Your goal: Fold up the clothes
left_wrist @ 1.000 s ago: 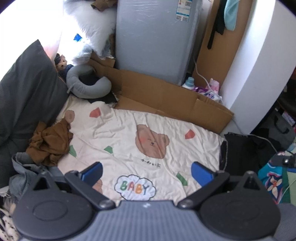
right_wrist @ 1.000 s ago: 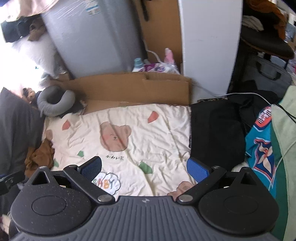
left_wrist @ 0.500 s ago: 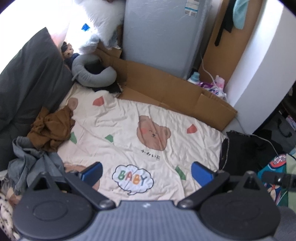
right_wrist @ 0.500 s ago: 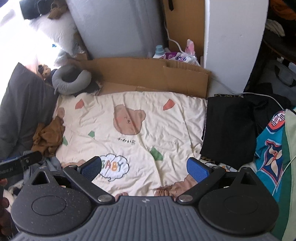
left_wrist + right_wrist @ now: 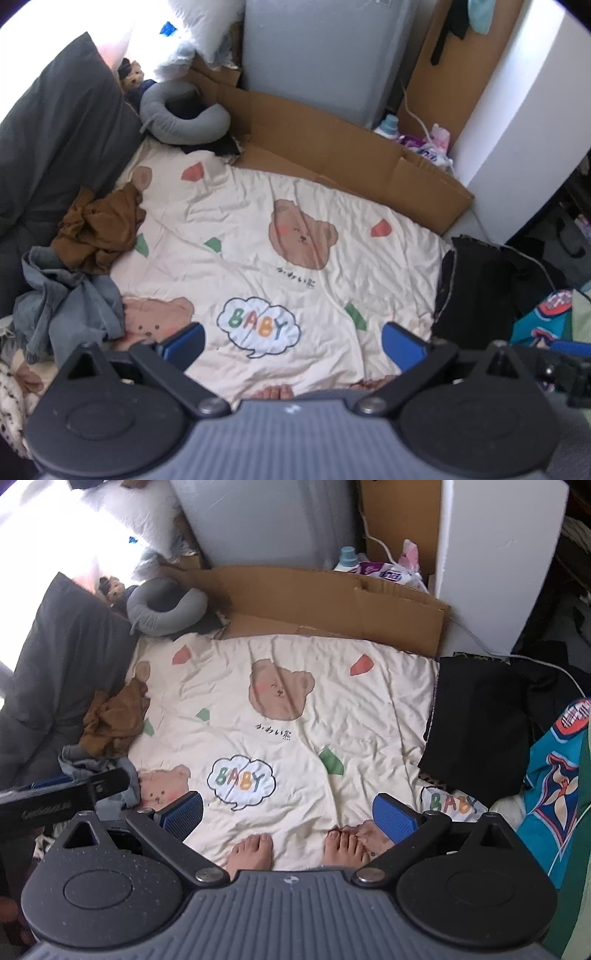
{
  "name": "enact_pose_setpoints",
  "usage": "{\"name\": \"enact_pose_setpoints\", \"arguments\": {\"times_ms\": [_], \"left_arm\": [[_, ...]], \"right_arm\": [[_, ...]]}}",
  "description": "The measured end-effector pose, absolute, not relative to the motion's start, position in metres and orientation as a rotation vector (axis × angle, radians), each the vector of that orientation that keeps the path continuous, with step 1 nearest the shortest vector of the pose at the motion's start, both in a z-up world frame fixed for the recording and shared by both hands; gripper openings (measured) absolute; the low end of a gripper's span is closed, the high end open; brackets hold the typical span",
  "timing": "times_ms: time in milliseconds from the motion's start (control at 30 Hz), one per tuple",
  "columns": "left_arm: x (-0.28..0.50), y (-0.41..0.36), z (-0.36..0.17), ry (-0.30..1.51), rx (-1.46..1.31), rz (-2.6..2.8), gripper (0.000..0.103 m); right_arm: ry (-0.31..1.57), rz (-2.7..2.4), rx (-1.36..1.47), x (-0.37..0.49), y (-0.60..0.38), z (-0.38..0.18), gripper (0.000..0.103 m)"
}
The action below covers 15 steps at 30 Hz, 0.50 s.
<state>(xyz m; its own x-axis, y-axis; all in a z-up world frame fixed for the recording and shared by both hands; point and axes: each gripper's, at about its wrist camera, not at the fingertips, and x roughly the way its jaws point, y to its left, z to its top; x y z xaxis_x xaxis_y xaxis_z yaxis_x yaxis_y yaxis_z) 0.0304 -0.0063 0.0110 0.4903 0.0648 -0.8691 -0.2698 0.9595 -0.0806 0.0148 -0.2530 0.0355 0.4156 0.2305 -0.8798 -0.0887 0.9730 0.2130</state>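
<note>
From the left wrist, the left gripper (image 5: 291,341) had drawn back and risen above the bear quilt (image 5: 280,236), jaws spread and empty; brown garment (image 5: 98,230) and grey garment (image 5: 70,306) lay crumpled at the quilt's left edge, unfolded.

From the right wrist, the right gripper (image 5: 288,814) likewise gaped empty over the quilt; black cloth (image 5: 476,720) lay at its right edge. No containers held clothes.

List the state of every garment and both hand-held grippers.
Brown garment: crumpled, unfolded, at the blanket's left edge.
Grey garment: crumpled heap, unfolded.
Black garment: lying flat at the blanket's right edge.
Bear blanket: spread out, wrinkled.
Left hand-held gripper: open, empty.
Right hand-held gripper: open, empty.
</note>
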Motion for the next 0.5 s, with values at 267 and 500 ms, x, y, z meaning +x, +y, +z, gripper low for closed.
{"name": "enact_pose_setpoints", "arguments": {"times_ms": [267,500], "left_arm": [[0.037,-0.012,0.004,1.075,-0.172,0.199,0.095],[0.038,-0.011,0.002,1.083,-0.177,0.193,0.092]], "right_arm": [[1.156,0.226,0.138,0.02,-0.244,0.02,0.1],[1.154,0.241,0.107,0.025,-0.239,0.019,0.099]]}}
